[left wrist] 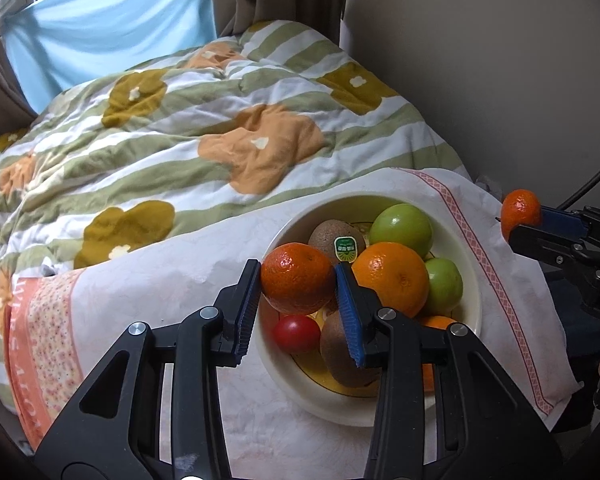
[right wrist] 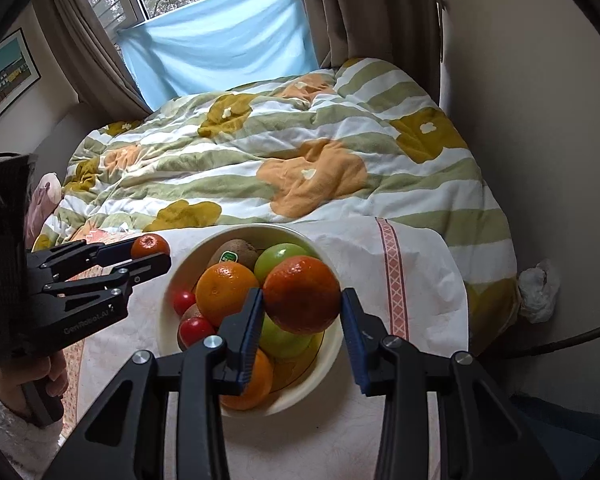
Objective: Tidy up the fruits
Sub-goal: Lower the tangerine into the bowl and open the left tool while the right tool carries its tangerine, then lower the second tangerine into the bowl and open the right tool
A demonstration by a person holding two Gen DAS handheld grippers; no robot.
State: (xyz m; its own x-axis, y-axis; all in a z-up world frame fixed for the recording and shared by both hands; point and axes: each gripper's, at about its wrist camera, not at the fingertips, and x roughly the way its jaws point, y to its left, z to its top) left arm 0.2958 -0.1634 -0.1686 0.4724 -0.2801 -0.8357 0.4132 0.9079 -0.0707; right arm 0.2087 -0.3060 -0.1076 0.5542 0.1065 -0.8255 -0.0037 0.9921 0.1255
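Both grippers grip 1 tangerine each: left gripper (left wrist: 296,292) holds its tangerine (left wrist: 297,278) over bowl (left wrist: 474,304); right gripper (right wrist: 302,316) holds another tangerine (right wrist: 302,294) likewise.

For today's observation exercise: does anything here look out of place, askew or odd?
Nothing is spilled or damaged. The bowl sits upright on a cloth over the bed. Each gripper, left and right, holds a mandarin in its jaws.

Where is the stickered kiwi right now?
The stickered kiwi lies at the far side of the bowl, left of the big green apple, behind the left gripper.
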